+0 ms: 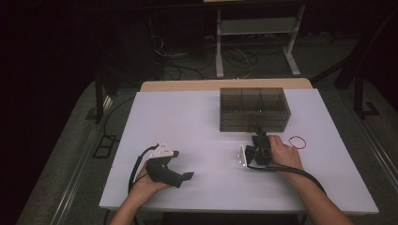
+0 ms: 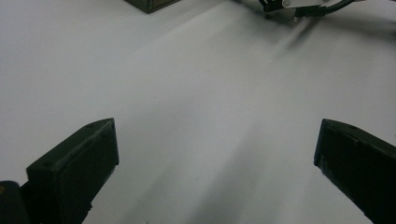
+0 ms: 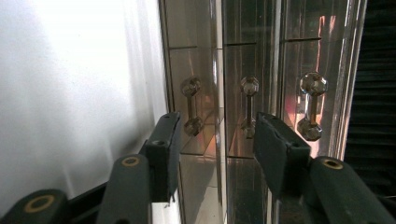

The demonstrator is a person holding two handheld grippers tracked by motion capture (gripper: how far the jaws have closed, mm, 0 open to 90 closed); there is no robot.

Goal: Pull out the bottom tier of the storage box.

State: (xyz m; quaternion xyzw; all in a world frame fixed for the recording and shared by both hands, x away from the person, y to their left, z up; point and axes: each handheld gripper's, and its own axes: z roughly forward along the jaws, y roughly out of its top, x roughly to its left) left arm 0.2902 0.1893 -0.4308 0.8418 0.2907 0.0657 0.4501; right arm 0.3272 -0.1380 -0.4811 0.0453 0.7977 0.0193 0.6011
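A smoky see-through drawer box stands on the white table, right of the middle toward the back. My right gripper is turned on its side, its tips just short of the box's front. In the right gripper view the box front is close, with three small knob handles; the middle handle lies just beyond the open right gripper, nearer its right-hand jaw. My left gripper rests low over the table at the front left. Its jaws stand wide apart, and the left gripper has bare table between them.
A red rubber band lies on the table just right of the right hand. Past the table's far edge there is dark floor with cables and a white metal frame. The box's corner shows far off in the left gripper view.
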